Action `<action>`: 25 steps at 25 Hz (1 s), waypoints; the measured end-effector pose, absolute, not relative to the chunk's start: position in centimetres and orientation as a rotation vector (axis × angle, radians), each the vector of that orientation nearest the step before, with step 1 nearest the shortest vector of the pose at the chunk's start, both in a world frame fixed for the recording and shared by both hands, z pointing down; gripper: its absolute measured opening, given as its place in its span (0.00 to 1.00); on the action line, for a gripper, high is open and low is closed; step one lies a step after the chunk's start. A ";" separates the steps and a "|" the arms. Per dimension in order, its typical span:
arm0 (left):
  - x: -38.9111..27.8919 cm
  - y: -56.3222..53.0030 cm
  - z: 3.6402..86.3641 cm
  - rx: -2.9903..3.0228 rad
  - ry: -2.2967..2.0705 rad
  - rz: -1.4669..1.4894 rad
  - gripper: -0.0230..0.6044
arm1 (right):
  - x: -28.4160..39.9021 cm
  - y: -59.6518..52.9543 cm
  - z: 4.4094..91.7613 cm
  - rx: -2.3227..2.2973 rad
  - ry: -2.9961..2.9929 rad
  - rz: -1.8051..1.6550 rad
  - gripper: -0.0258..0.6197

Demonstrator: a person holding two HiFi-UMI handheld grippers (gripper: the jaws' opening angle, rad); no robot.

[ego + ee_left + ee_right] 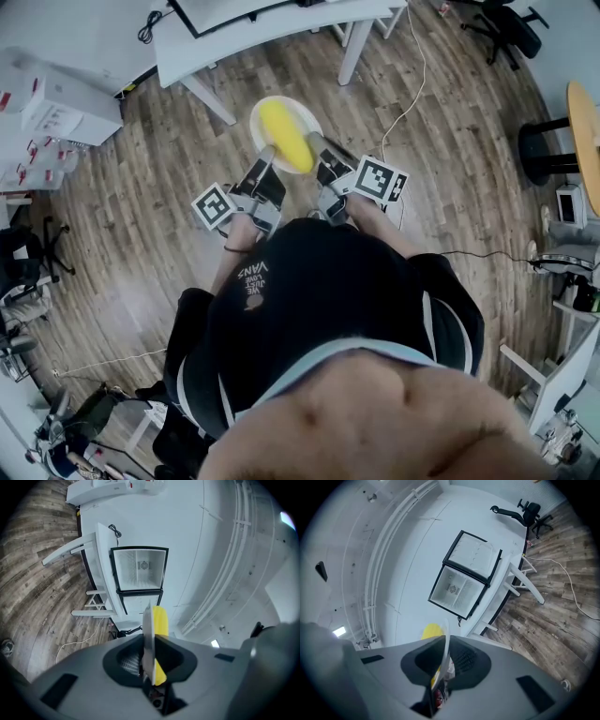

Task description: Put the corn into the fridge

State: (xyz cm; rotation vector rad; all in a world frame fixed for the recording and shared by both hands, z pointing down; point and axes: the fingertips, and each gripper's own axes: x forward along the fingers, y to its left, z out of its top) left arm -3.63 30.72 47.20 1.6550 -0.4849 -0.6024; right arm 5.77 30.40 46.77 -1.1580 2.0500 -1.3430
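A yellow corn cob [286, 137] lies on a white plate [262, 114] that I hold out in front of me. My left gripper [269, 152] is shut on the plate's near-left rim and my right gripper [313, 142] on its near-right rim. The left gripper view shows the plate [146, 634] edge-on between the jaws, the corn [161, 619] beside it, and ahead a small fridge [139, 569] with its door open and a white inside. In the right gripper view the plate rim [446, 645], corn [431, 631] and fridge [458, 589] appear again.
A white desk [272, 37] stands ahead on the wood floor, next to the fridge. A cable [413, 80] trails across the floor at the right. An office chair [506, 28] and a round table [583, 122] are at the right, and white boxes [47, 112] at the left.
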 end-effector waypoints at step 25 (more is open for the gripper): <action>-2.0 25.5 47.7 1.613 -0.506 -0.637 0.15 | 7.3 25.1 47.1 -1.130 2.077 -1.377 0.09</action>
